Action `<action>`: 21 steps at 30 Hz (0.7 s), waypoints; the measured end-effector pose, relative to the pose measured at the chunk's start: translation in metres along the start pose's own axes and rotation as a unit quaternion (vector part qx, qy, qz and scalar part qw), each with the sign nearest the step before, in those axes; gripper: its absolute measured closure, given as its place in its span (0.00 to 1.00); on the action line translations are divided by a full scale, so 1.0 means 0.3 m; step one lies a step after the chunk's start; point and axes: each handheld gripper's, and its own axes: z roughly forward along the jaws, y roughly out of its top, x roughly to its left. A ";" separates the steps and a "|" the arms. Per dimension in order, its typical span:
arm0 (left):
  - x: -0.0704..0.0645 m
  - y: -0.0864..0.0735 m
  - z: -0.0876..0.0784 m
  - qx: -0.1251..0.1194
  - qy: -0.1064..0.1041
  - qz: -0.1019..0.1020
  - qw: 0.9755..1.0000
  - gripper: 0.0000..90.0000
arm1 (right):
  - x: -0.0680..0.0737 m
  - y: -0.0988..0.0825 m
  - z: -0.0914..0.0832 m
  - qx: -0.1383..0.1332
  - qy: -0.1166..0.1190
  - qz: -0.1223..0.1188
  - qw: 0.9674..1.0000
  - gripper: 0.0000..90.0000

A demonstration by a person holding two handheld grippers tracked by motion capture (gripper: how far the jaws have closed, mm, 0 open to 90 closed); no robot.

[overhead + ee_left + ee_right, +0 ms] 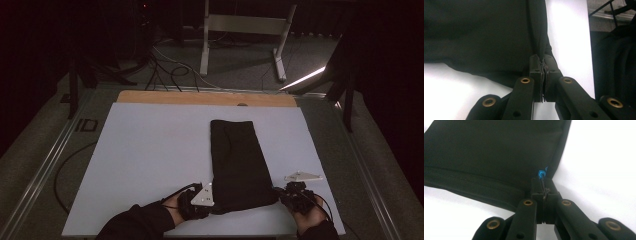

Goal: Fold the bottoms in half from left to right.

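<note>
The step in hand seems to be a fold of the black folded cloth garment (239, 162), taken by its two near corners. To do it well, I think both hands should lift together and not too high, and carry the near edge away from the person toward the far edge, so that the fabric stays flat and does not twist. The two corners should arrive at the same time and lie level with the far corners. The pull between the hands should be only gentle, enough to keep the edge straight.

The left gripper (209, 204) stands at the near left corner of the garment. Its jaws are pressed together on a thin ridge of the black fabric, as the left gripper view shows (543, 65). The right gripper (281, 192) stands at the near right corner of the garment, and its jaws are also clamped tight on the fabric edge (544, 183), just below a small blue mark (541, 173) on the cloth.

The garment is a long dark rectangle, a little wider at the near end. It lies flat on the pale blue-white flat table sheet (150, 160), right of the sheet's middle, with its long side going away from the person. Near the right gripper a stitched hem band (469, 182) runs along its edge. The cloth looks soft and rather thick.
</note>
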 end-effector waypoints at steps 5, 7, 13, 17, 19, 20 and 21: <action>-0.006 -0.002 0.009 0.006 -0.001 0.006 1.000 0.97 | 0.017 0.002 -0.021 -0.012 -0.011 -0.011 1.000 1.00; -0.004 -0.004 0.014 0.009 -0.006 0.001 1.000 0.97 | 0.010 -0.007 -0.017 0.004 -0.012 0.002 1.000 1.00; -0.004 -0.007 0.020 0.012 -0.014 0.000 1.000 0.97 | 0.008 -0.022 0.010 0.040 -0.007 0.005 0.999 1.00; -0.002 -0.009 0.021 0.013 -0.018 -0.002 1.000 0.96 | 0.005 -0.028 0.026 0.058 0.001 0.004 0.998 1.00; 0.003 -0.013 0.029 0.020 -0.037 -0.009 0.999 0.96 | 0.004 -0.030 0.035 0.066 0.003 0.002 0.998 1.00; 0.001 -0.014 0.034 0.022 -0.041 -0.009 0.999 0.95 | 0.005 -0.030 0.035 0.066 0.002 0.002 0.998 1.00; 0.000 -0.015 0.036 0.024 -0.043 -0.009 0.999 0.94 | 0.005 -0.030 0.035 0.066 0.002 0.002 0.998 1.00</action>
